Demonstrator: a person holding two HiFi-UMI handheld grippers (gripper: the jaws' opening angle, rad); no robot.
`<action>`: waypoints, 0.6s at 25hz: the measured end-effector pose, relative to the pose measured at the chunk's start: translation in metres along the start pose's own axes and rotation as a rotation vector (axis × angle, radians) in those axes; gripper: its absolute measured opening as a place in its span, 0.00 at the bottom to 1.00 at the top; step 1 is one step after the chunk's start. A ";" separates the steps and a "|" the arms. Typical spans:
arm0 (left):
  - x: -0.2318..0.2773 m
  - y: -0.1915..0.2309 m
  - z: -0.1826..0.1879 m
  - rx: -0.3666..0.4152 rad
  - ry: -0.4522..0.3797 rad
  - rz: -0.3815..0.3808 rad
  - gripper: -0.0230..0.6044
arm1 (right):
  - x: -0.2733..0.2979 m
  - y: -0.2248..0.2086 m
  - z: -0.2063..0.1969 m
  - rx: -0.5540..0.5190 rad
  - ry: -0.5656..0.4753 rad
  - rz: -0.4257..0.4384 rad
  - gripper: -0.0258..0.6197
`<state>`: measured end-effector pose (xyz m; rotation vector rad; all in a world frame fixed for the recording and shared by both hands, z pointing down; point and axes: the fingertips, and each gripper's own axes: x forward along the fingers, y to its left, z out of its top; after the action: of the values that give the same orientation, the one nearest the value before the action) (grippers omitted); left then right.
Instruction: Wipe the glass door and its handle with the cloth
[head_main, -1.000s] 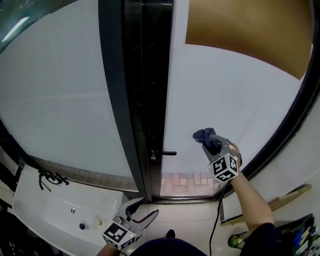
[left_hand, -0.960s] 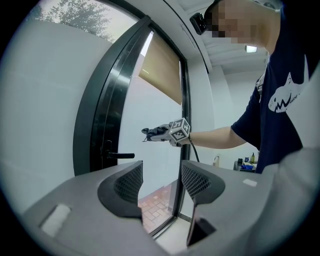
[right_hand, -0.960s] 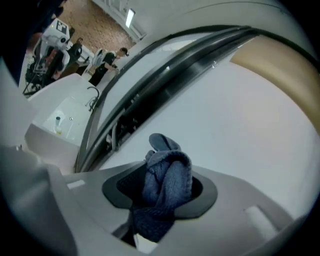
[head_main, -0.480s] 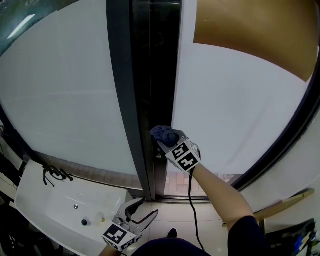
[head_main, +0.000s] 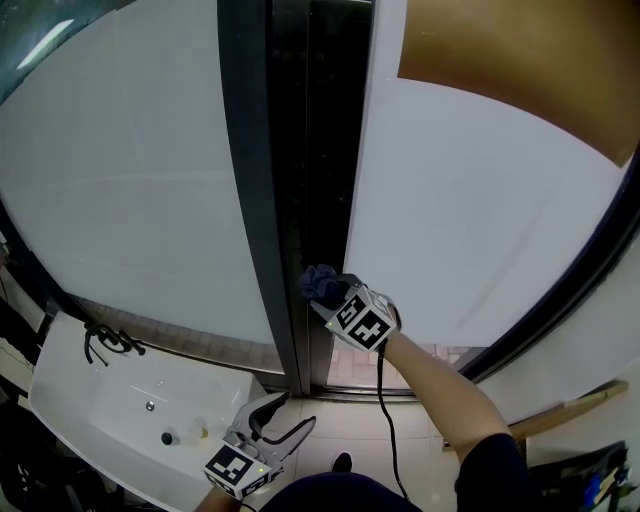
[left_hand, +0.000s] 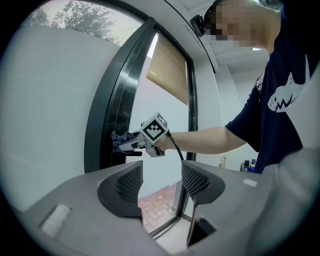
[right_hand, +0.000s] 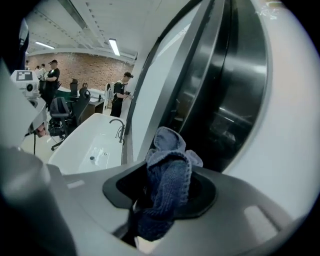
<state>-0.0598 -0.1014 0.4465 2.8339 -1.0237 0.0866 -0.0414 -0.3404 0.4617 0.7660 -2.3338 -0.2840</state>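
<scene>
Right gripper (head_main: 333, 298) pinches cloth (head_main: 320, 283) against glass door (head_main: 470, 220) edge, 6 o'clock, just above handle (left_hand: 133, 154). Left gripper (head_main: 283, 422) spread, empty, 7 o'clock. Risk: cloth snags handle and pulls out of the jaws.

Right tool: my right tool (head_main: 328, 297) grips a crumpled blue cloth (head_main: 319, 283), held against the black door frame (head_main: 290, 150) where it meets the frosted glass door (head_main: 470, 210).
Left tool: my left tool (head_main: 297, 411) hangs low, jaws apart and empty, beside the white washbasin (head_main: 90, 400).
</scene>
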 end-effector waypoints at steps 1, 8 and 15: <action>0.002 -0.001 0.000 0.002 -0.001 -0.007 0.42 | -0.003 0.002 -0.004 -0.033 0.015 0.001 0.30; 0.010 -0.005 0.001 0.010 0.008 -0.035 0.42 | -0.036 -0.006 -0.050 -0.152 0.107 -0.051 0.29; 0.013 -0.011 0.005 0.019 0.005 -0.055 0.42 | -0.067 -0.033 -0.085 -0.050 0.167 -0.082 0.29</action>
<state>-0.0434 -0.1020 0.4417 2.8749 -0.9481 0.0981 0.0694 -0.3273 0.4794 0.8300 -2.1348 -0.3015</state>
